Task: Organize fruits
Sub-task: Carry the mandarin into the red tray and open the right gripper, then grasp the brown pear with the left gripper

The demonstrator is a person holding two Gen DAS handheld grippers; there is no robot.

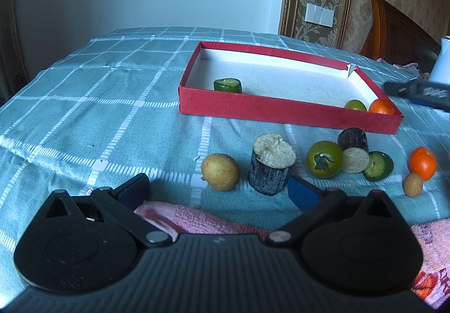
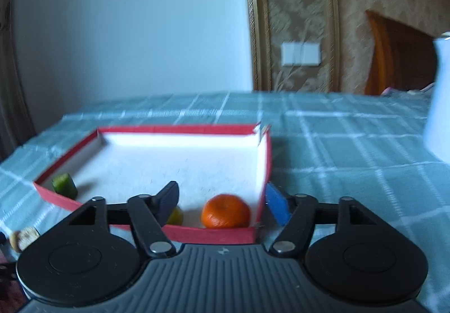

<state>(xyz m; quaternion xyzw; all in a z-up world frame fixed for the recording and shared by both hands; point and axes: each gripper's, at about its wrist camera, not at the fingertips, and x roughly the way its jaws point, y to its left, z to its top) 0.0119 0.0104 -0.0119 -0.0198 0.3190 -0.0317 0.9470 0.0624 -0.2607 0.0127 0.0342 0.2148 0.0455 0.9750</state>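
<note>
Meanwhile, right tongs [image 2: 222, 202] stand spread around an orange [image 2: 225, 211] resting low in the red box [image 2: 180, 234], left tongs [image 1: 218, 186] spread idle; a careless withdrawal could nudge it.

The red tray [image 1: 284, 112] is looking like matt, felt-covered card with a white papery lining; the checked tablecloth [image 1: 92, 116] is showing a soft woven weave; the sugarcane piece [image 1: 270, 165] is showing dark rough bark and a fibrous cut end; the green tomato [image 1: 324, 159] and orange mandarin [image 2: 225, 211] are shining smooth and slightly glossy
</note>
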